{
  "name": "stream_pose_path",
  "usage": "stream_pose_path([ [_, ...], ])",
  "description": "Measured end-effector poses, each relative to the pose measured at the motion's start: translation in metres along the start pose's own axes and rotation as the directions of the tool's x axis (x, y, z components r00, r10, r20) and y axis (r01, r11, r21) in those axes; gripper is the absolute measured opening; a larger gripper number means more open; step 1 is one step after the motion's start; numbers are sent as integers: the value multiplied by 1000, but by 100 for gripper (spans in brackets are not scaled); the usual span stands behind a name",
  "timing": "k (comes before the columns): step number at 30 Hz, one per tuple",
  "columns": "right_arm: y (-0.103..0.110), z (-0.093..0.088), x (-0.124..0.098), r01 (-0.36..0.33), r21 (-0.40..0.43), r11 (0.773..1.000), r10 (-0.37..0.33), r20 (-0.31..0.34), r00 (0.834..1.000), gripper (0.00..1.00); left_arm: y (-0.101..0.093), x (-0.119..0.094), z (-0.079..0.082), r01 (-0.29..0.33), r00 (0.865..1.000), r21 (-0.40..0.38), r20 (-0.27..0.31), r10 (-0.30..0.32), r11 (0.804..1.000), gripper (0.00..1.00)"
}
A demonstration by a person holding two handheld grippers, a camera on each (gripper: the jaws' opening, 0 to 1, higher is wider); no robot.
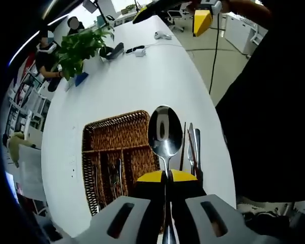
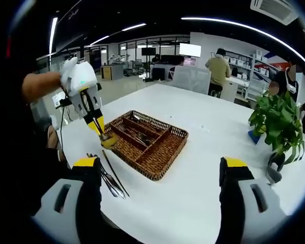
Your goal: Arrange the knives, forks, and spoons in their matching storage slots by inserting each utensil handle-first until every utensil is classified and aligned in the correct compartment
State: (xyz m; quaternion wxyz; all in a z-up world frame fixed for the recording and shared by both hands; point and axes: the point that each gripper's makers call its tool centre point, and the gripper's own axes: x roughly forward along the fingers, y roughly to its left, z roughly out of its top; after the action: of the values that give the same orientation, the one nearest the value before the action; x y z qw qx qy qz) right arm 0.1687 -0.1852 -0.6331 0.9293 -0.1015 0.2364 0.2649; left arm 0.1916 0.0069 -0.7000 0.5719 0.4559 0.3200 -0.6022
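Observation:
My left gripper (image 1: 168, 178) is shut on the neck of a silver spoon (image 1: 165, 133), whose bowl points away from the camera, over the right side of a wicker cutlery basket (image 1: 112, 133). Several utensils (image 1: 115, 175) lie in the basket's slots. More loose cutlery (image 1: 192, 146) lies on the white table just right of the basket. In the right gripper view, my right gripper (image 2: 160, 163) stands wide open with nothing between its jaws, held back from the basket (image 2: 160, 155). The left gripper (image 2: 102, 133) reaches down at the basket's left corner, above the loose cutlery (image 2: 111, 184).
A potted plant (image 1: 81, 47) (image 2: 279, 124) stands at the table's far side, with a black object (image 1: 115, 51) and small white items (image 1: 138, 50) beyond it. The table edge (image 1: 209, 96) runs close to the loose cutlery. People sit and stand in the background.

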Motion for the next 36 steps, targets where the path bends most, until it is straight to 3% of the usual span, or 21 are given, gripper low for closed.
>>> stream_pose_path([
  [4,-2,1,1,1,7,1000,-1,6,1000,100,4,-9,-2,-24,1000,2,-11,24,1000,0],
  [14,-3,8,4,-6,12,1000,6,24,1000,100,7,-6,-11,-38,999,-10,-28,38,999,0],
  [30,-5,4,5,-12,5,1000,12,7,1000,100,17,-5,-23,-62,997,-13,-48,61,998,0],
  [34,-8,7,5,1,24,1000,-1,24,1000,100,18,-4,-25,-62,997,-19,-52,61,998,0],
  [36,-5,7,6,-12,72,997,8,46,999,100,22,-3,-28,-66,996,-18,-58,65,998,0],
])
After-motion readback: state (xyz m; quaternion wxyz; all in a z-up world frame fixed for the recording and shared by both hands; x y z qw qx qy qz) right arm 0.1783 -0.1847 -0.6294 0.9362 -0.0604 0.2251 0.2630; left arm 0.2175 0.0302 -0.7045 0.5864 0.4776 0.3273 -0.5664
